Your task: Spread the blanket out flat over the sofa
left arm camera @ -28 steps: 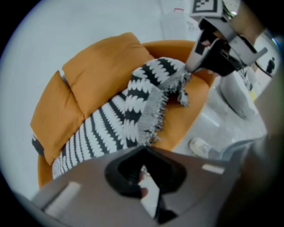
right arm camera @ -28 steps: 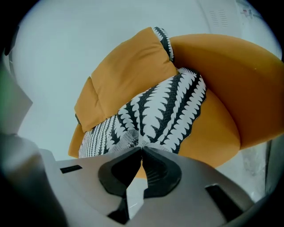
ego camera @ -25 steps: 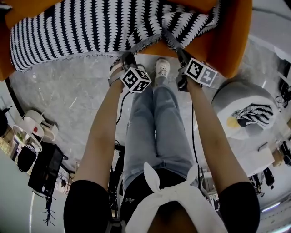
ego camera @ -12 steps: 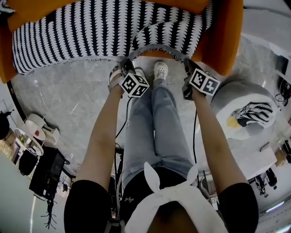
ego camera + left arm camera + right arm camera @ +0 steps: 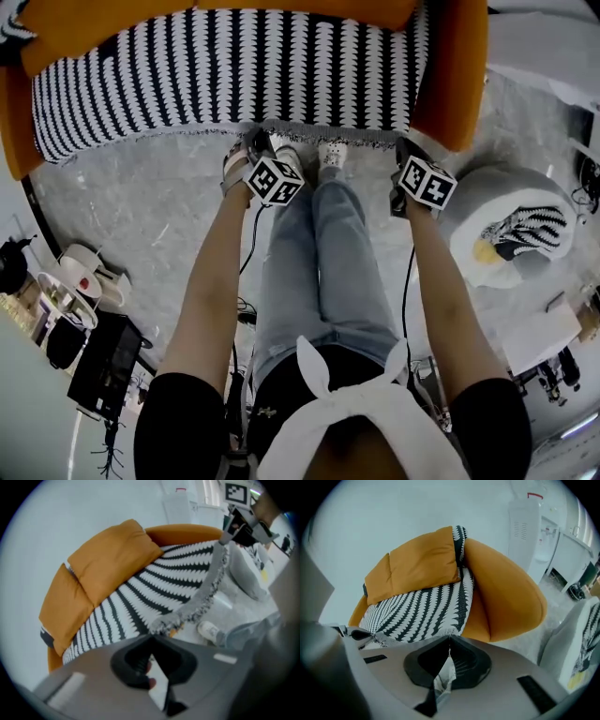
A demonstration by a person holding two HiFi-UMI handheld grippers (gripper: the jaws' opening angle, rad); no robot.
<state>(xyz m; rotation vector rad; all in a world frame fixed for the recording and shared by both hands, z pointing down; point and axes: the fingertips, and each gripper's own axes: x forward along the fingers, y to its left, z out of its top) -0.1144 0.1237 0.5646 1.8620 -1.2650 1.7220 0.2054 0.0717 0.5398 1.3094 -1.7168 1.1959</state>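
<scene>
Gripping, left gripper (image 5: pixel 260 147): fingers closed on blanket (image 5: pixel 225 75) hem, sofa's (image 5: pixel 455 75) front edge, mid-seat.
Right gripper (image 5: pixel 405 148): fingers closed on hem, beside sofa arm.
Blanket: covering seat.

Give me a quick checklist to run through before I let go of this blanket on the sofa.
1. Left hand-held gripper shut on the blanket: ok, it pinches the fringed edge.
2. Right hand-held gripper shut on the blanket: ok, cloth is caught between its jaws.
3. Fringed edge straight between the two grippers: ok, it runs level along the front of the sofa.
4. Blanket flat on the seat: ok, no folds show in the head view.
5. Far edge behind the orange cushion: cannot tell, the cushion hides it.
</scene>
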